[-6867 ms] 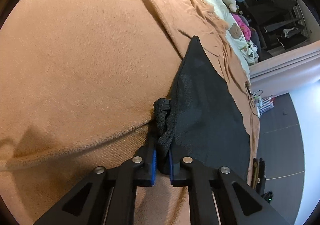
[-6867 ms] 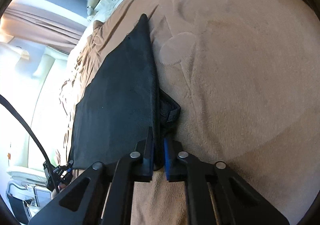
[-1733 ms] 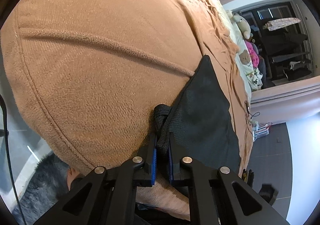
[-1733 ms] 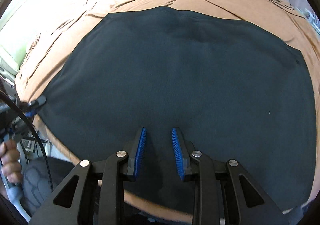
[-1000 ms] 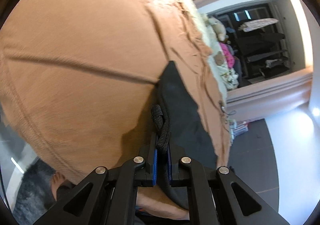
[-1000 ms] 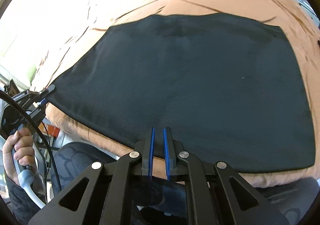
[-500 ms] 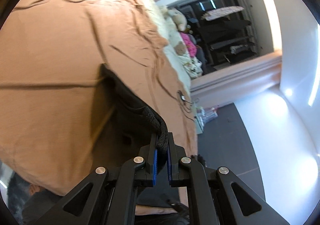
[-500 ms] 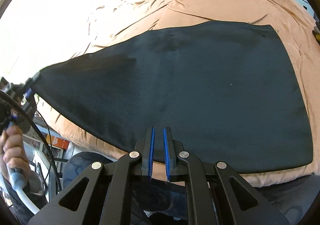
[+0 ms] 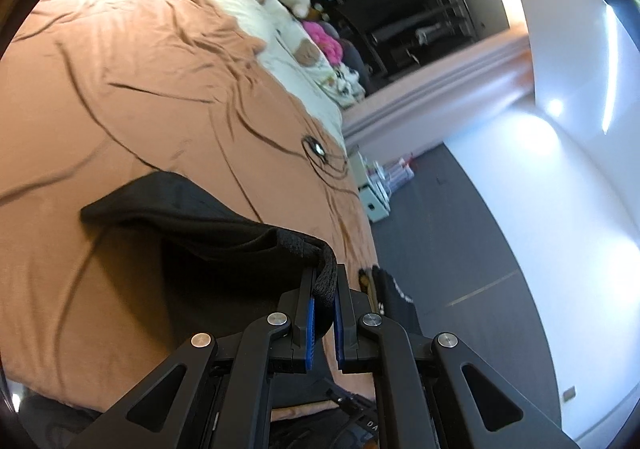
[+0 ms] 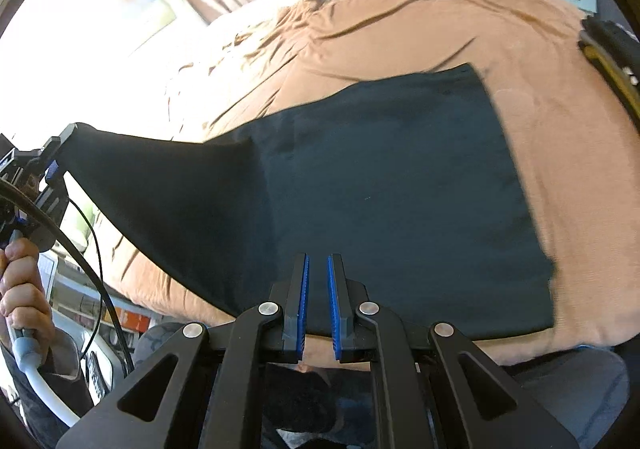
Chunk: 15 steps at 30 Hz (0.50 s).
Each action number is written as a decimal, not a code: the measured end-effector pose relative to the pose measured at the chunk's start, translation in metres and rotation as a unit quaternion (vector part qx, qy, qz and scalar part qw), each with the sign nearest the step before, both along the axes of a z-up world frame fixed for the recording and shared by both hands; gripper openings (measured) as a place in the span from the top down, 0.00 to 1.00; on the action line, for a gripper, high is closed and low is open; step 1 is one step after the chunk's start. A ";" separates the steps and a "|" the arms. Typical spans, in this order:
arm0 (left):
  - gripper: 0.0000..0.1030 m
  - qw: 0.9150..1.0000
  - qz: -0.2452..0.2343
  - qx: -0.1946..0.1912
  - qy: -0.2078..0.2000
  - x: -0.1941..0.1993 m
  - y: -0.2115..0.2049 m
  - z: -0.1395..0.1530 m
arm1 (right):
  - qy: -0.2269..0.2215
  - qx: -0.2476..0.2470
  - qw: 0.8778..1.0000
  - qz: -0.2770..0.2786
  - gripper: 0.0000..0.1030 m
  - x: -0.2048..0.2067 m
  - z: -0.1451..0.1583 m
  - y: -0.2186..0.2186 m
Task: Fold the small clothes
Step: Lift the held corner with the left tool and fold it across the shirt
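We see a brown blanket [image 10: 400,33] covering the bed, with the black cloth [image 10: 400,189] spread across its near part, right side flat, left corner lifted off the blanket. Our left gripper [image 9: 323,303] is clamped on that raised corner; a hand [image 10: 22,289] holds its handle at the right view's left edge. Our right gripper [image 10: 316,303] is closed on nothing, over the cloth's near edge.

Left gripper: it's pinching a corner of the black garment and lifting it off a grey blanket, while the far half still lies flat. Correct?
Not quite: the blanket is tan-brown, as the right wrist view shows. The left gripper does pinch a corner of the black garment.
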<state>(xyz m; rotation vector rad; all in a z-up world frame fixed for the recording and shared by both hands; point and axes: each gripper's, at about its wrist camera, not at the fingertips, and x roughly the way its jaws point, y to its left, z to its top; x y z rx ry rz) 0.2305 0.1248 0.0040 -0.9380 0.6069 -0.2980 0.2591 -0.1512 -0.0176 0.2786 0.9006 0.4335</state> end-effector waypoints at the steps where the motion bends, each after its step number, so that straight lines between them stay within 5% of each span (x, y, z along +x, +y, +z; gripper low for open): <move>1: 0.93 1.000 -0.009 0.004 0.002 0.006 -0.009 0.001 | 0.000 0.002 1.000 -0.004 0.93 -0.002 0.001 -0.007; 15: 0.93 0.992 -0.111 0.041 0.050 0.059 -0.116 -0.026 | 0.019 0.041 0.997 -0.059 0.91 -0.033 0.004 -0.105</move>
